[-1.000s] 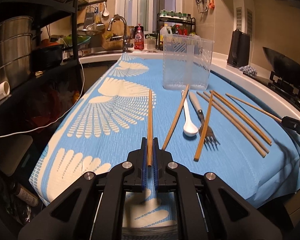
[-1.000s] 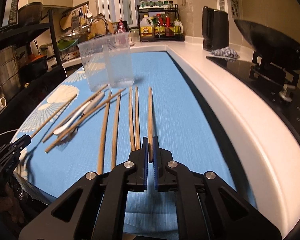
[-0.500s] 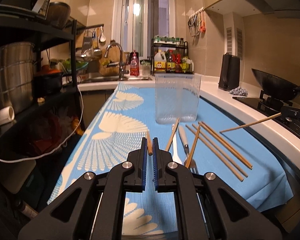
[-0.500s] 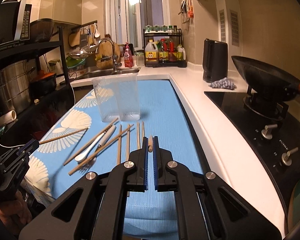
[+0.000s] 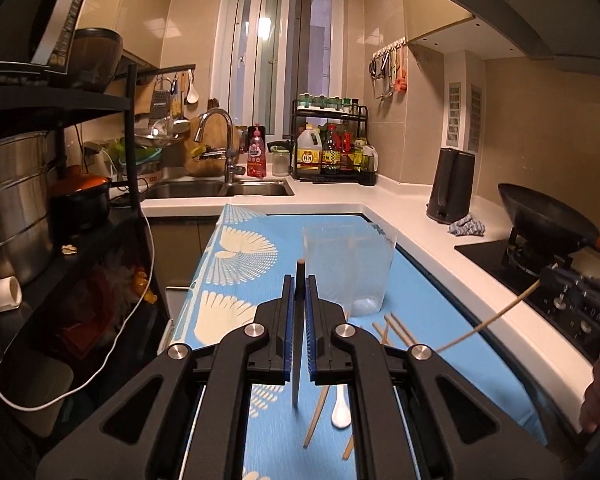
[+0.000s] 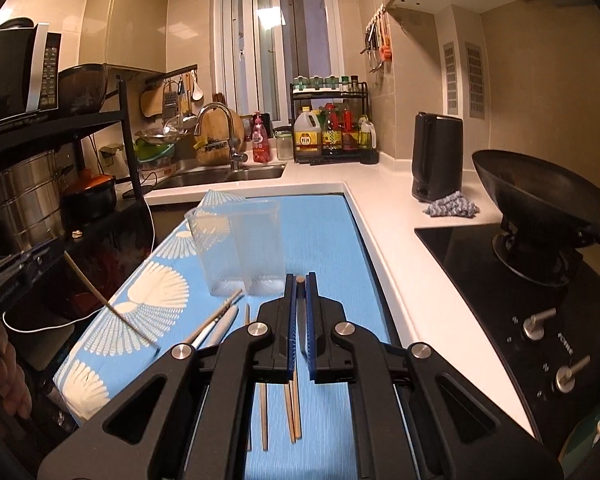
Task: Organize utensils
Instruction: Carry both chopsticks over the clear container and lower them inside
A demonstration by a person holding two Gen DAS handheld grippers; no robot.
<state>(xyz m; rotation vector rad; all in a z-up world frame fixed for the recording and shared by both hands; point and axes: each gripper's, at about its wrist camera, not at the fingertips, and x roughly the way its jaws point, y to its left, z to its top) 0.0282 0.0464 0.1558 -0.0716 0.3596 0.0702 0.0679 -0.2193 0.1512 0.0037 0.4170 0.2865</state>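
Above the blue mat [image 5: 428, 280], the left gripper [image 5: 299, 292] and right gripper [image 6: 299, 294] each clamp one chopstick [image 5: 299, 280], poised for the clear holder [image 5: 348, 268] at twelve o'clock.

— What is standing along the back wall?
— A faucet [image 5: 216, 136] is arching over the sink [image 5: 220, 189]; a bottle rack [image 5: 330, 140] is sitting just beside it.
— And at the right?
— A black kettle [image 6: 436, 156] is standing near a crumpled cloth [image 6: 452, 206]; a wok [image 6: 540, 196] is resting on the stove [image 6: 520, 300].
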